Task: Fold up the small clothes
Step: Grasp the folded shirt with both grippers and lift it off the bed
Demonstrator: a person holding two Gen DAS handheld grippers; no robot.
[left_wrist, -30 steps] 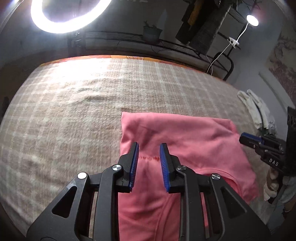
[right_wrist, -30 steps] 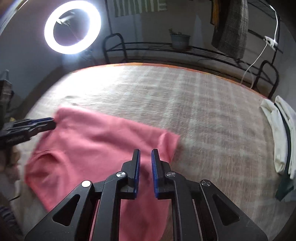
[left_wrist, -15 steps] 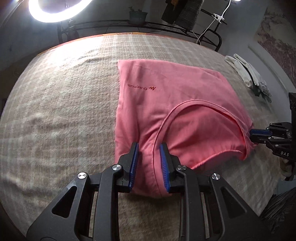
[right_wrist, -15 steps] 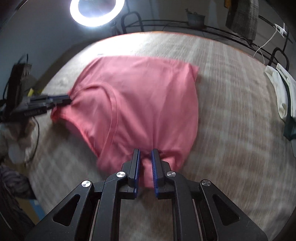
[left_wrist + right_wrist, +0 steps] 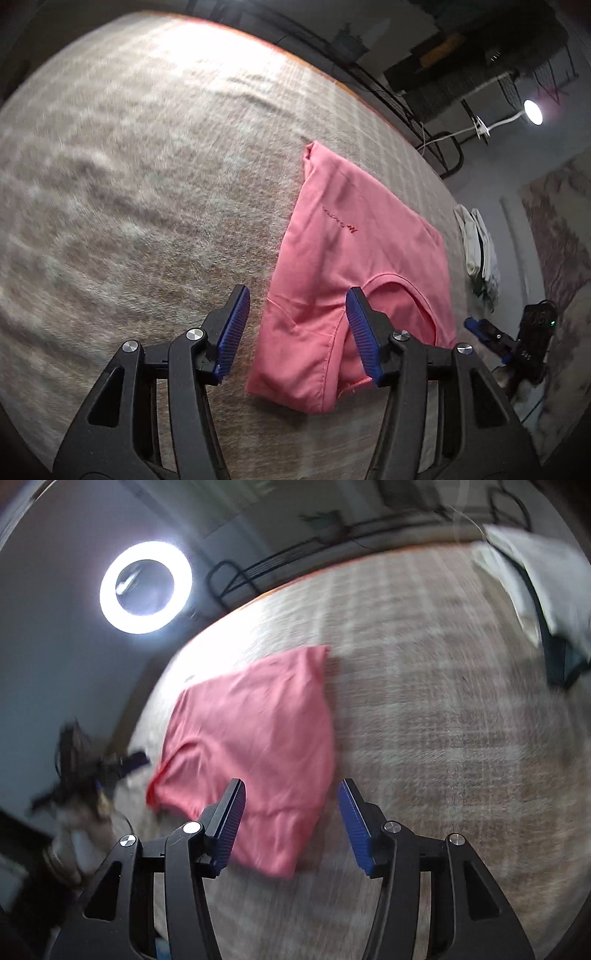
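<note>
Though blurred: one pink shirt [image 5: 354, 266], perhaps two pale garments [image 5: 478, 247] beyond.

Each hand-held gripper [image 5: 295, 332] has black triangular-cutout arms, silver screws and ribbed blue pads [image 5: 232, 328] (identical pair).

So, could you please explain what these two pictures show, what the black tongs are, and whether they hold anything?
There is no robot: a person holds a two-finger gripper in each hand, and each has a camera looking along its fingers. One picture is from the left gripper, the other from the right gripper. A folded pink shirt lies on a checked blanket, with pale clothes at the blanket's edge. Both grippers' jaws are opening and grip nothing; the shirt's edge lies between the blue pads, untouched.
</note>
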